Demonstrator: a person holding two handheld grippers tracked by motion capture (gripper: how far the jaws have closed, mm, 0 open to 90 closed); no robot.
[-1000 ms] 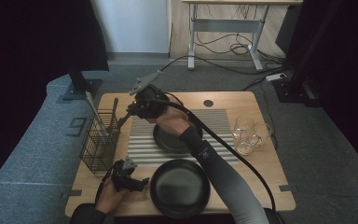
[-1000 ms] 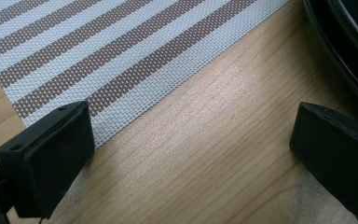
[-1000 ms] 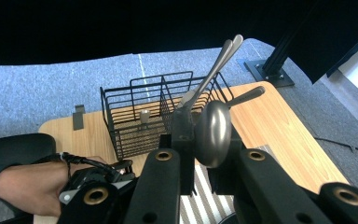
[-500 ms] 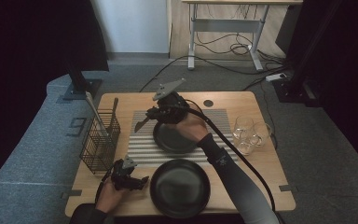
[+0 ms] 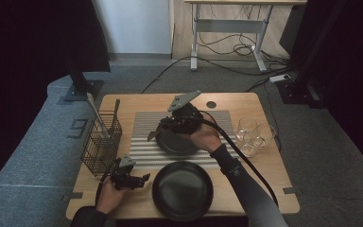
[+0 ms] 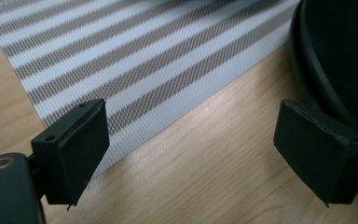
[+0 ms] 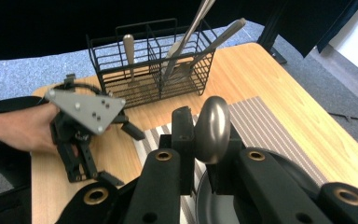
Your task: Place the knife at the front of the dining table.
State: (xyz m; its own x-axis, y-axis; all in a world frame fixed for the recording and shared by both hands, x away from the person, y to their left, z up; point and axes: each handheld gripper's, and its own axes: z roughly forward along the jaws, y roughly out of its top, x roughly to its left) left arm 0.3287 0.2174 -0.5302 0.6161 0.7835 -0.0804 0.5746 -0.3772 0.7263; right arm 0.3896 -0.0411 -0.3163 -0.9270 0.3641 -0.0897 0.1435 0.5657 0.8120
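There, the right tongs [image 5: 157, 134] were clamped on a metal spoon [image 7: 212, 128], its bowl standing up between the jaws in the right gripper view, over the striped mat [image 5: 144, 144] and the edge of the dark plate [image 5: 177, 144] lying on it. The left tongs [image 5: 142, 179] sat low near the front of the bench [image 5: 246, 106], their jaws set wide but just having been closing a little, with nothing between them; bare wood and the mat's corner lay beneath, and the black plate [image 5: 183, 190] was just beside one jaw. A wire cutlery basket [image 5: 100, 142] holding utensils stood at the bench's left; glasses [image 5: 255, 137] stood at its right.
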